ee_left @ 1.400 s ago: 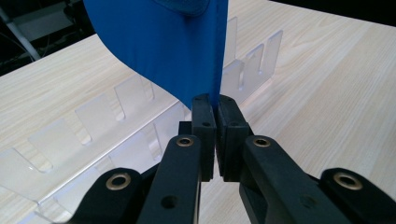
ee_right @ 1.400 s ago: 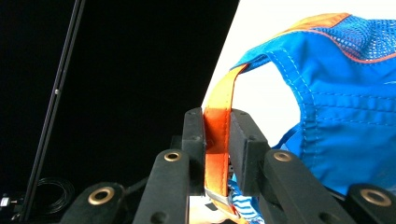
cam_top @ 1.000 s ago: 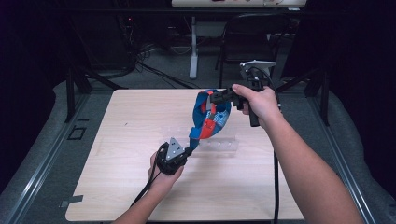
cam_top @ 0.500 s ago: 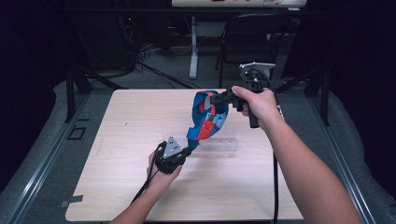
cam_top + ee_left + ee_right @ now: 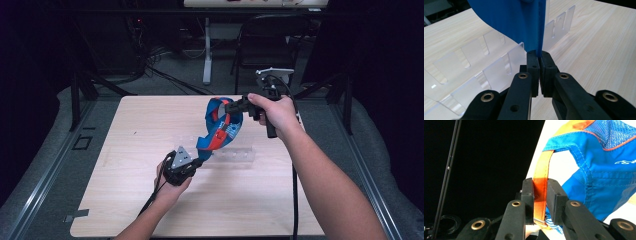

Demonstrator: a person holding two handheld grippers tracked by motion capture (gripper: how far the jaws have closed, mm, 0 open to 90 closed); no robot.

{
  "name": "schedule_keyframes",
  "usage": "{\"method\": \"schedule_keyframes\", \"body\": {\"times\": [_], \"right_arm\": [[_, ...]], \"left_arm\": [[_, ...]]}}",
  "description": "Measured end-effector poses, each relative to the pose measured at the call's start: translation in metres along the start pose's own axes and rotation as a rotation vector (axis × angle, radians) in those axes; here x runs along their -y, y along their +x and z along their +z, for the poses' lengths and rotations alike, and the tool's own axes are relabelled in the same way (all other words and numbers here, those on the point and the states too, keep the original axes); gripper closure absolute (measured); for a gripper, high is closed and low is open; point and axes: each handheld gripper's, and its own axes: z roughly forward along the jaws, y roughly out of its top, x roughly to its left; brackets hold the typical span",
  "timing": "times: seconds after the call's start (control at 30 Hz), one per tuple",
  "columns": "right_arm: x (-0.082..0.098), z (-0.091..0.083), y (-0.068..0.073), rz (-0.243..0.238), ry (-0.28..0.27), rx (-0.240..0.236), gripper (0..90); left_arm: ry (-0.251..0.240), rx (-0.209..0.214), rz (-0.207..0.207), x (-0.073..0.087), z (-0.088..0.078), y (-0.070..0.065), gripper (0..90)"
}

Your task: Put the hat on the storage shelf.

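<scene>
In the high view we find the table [image 5: 125, 200] filling the lower middle of the frame, with a chair [image 5: 265, 45] and a stand [image 5: 207, 50] behind it at the top. At the frame's centre hangs the cap [image 5: 220, 127], above the table, strung between 2 grippers: the left gripper [image 5: 199, 161] below and left of it, the right gripper [image 5: 229, 107] at its upper right. Under the cap, on the table, lies the slotted acrylic rack [image 5: 235, 154], stretching right of the left gripper. In the left gripper view the rack [image 5: 486, 62] sits behind the jaws, from lower left to upper right.
</scene>
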Motion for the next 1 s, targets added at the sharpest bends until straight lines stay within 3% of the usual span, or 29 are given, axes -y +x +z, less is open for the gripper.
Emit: {"method": "schedule_keyframes", "body": {"times": [0.3, 0.47, 0.77, 0.9, 1.0], "right_arm": [[0.000, 0.001, -0.004, 0.010, -0.011, 0.015, 77.4], [0.001, -0.001, -0.007, 0.008, -0.005, 0.027, 77.4], [0.001, -0.011, -0.018, 0.027, -0.034, 0.044, 77.4], [0.001, -0.014, -0.020, 0.035, -0.046, 0.042, 77.4], [0.001, -0.014, -0.018, 0.031, -0.039, 0.040, 77.4]], "left_arm": [[0.002, -0.013, 0.012, 0.001, 0.005, -0.007, 87.0], [0.027, -0.024, 0.036, 0.004, 0.010, -0.012, 85.6], [-0.006, -0.027, 0.005, 0.006, 0.007, -0.011, 75.1], [-0.012, -0.029, 0.008, 0.004, 0.007, -0.011, 76.1], [-0.012, -0.025, 0.013, 0.002, 0.007, -0.012, 84.3]]}}
